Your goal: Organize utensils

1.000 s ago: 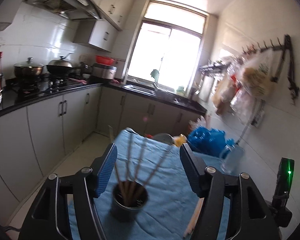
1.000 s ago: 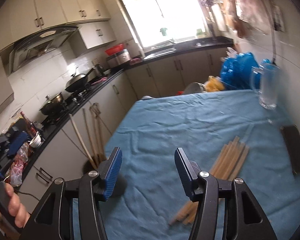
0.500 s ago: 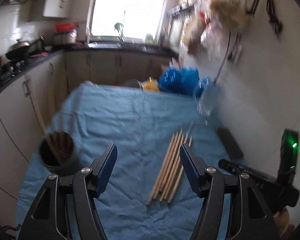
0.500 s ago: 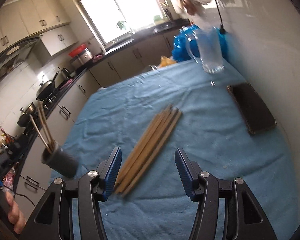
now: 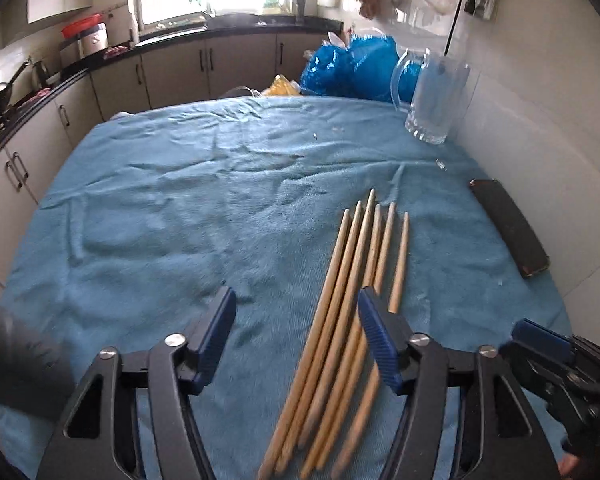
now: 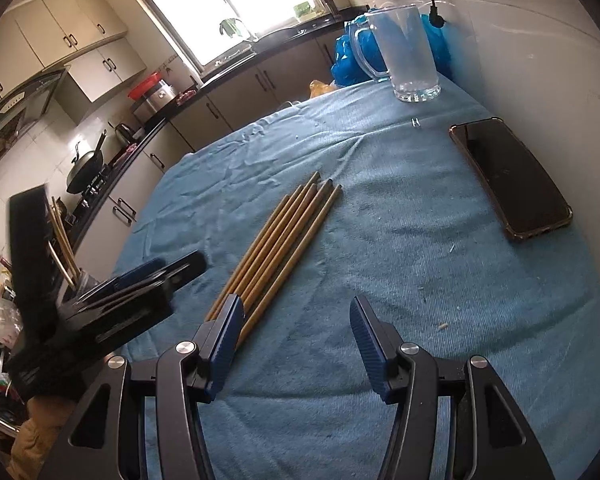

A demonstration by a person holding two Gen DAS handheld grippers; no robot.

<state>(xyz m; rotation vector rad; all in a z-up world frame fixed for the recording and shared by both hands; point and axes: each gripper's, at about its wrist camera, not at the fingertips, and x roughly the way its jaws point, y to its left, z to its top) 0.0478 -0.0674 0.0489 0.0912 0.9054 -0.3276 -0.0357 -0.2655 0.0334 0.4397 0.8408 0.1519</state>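
Several wooden chopsticks lie side by side on the blue cloth. My left gripper hangs just over their near half, jaws closing. Some sticks run between the fingers and some under the right finger, and the pads do not press on them. My right gripper stands open over bare cloth, just right of the bundle's near ends, holding nothing. A dark holder cup shows blurred at the lower left. In the right wrist view more chopsticks stand upright in it, behind the left gripper.
A glass pitcher stands at the far right of the table by the wall. A black phone lies along the right edge. Blue plastic bags sit behind the pitcher. Kitchen cabinets run along the left and back.
My left gripper swung from above the holder cup over to the lying chopsticks and sank toward them, its jaws narrowing. My right gripper dropped closer to the cloth beside the bundle.
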